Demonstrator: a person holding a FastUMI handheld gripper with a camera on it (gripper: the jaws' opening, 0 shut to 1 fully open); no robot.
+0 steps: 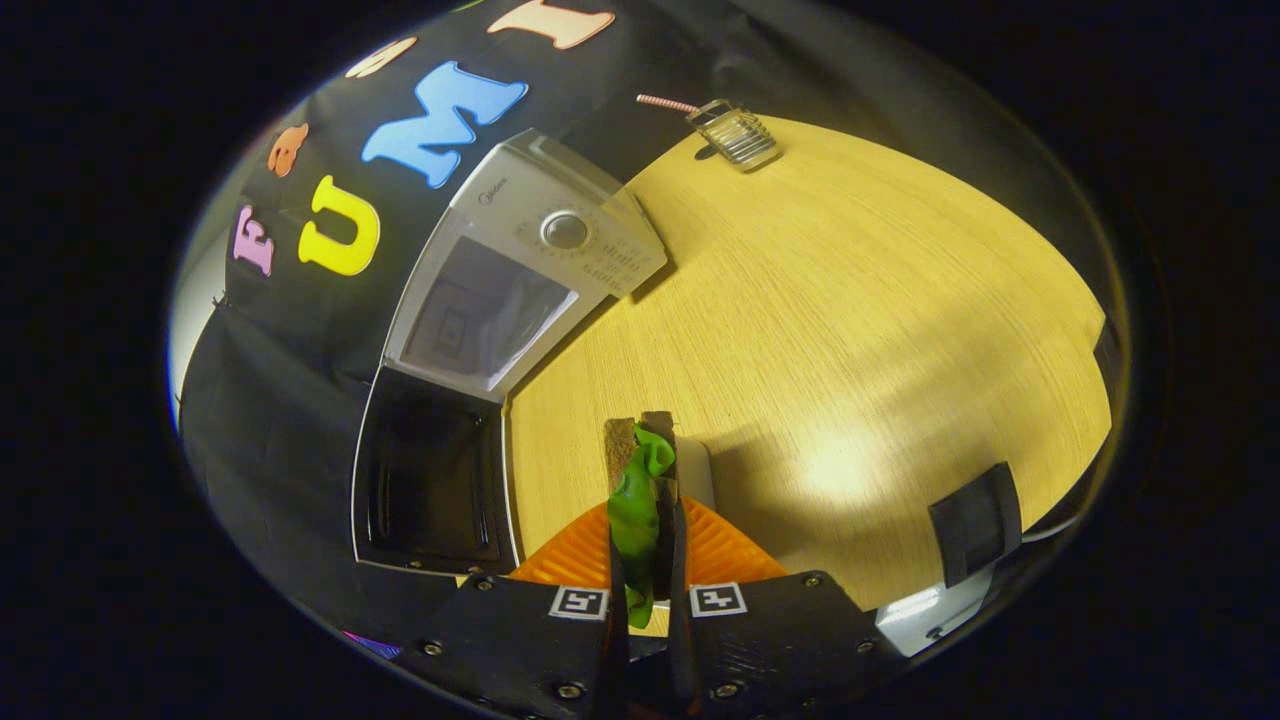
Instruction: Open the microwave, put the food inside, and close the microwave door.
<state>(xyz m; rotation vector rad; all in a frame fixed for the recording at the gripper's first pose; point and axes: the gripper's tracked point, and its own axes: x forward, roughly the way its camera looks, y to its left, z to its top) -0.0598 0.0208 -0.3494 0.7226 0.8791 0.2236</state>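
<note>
Your hand-held gripper [648,590] sits nearest, both fingers pinched on the food [638,505], a green leafy piece with brown bread slices at its far end. Under it, an orange ribbed plate [715,552] rests on the tabletop [850,330], partly hidden by the fingers. Left of the fingers, the microwave [530,260] stands with its door [430,480] swung down open; the cavity is hard to make out. Far beyond, a clear glass [735,135] with a striped straw [668,103]. A dark block [975,522] lies right.

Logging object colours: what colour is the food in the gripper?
Green food, clamped in the gripper; gripper view.
</note>
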